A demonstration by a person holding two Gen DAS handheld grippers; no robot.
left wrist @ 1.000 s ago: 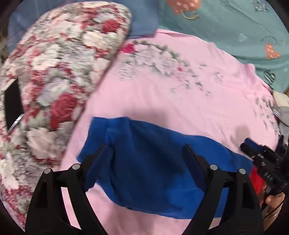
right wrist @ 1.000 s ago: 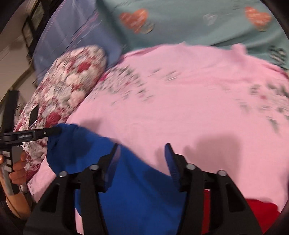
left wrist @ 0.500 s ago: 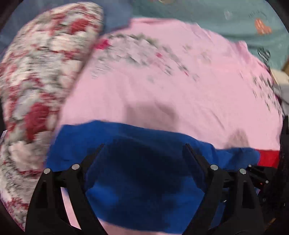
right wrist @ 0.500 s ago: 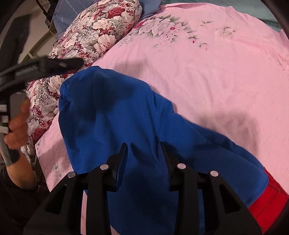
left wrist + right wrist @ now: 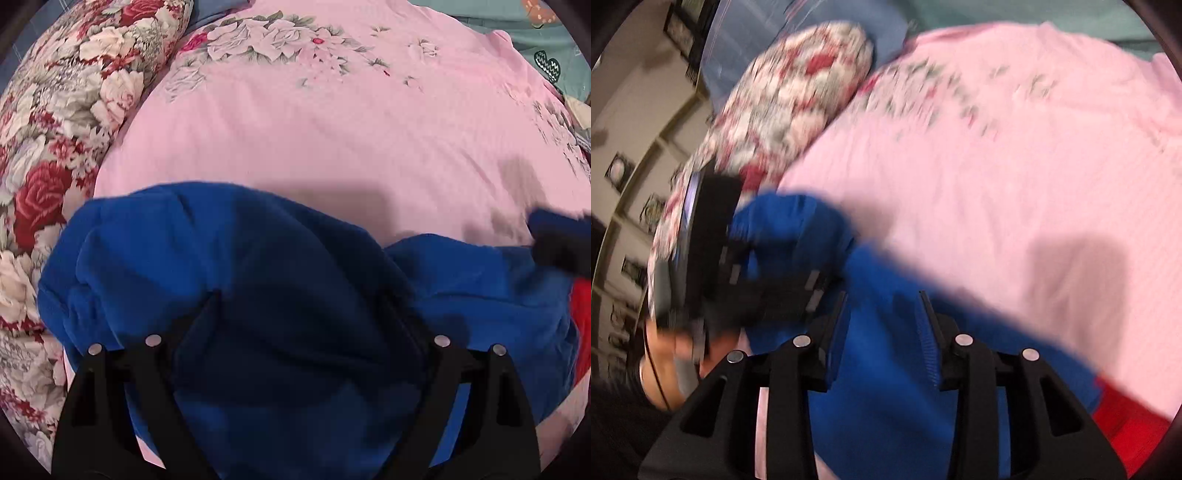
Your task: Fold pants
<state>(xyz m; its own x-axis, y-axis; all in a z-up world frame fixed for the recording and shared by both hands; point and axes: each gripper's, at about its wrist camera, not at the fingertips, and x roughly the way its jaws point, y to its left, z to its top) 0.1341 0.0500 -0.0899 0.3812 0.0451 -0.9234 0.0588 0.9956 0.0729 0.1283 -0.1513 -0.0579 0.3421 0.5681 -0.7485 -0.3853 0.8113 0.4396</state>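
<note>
Lowered since the earlier frame, the left gripper (image 5: 306,317) is spread wide over the blue pants (image 5: 229,251), bunched on the pink bedspread (image 5: 332,129). The right gripper (image 5: 882,317) is held half-open above them, nothing gripped, likely positioned for the next fold.

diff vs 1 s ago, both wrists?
Left gripper dropped closer over the blue pants, jaws wide, gripping nothing. The pants' near end is bunched up now. Right gripper unchanged: partly open over the pants. Pink bedspread and floral pillow unchanged.
</note>
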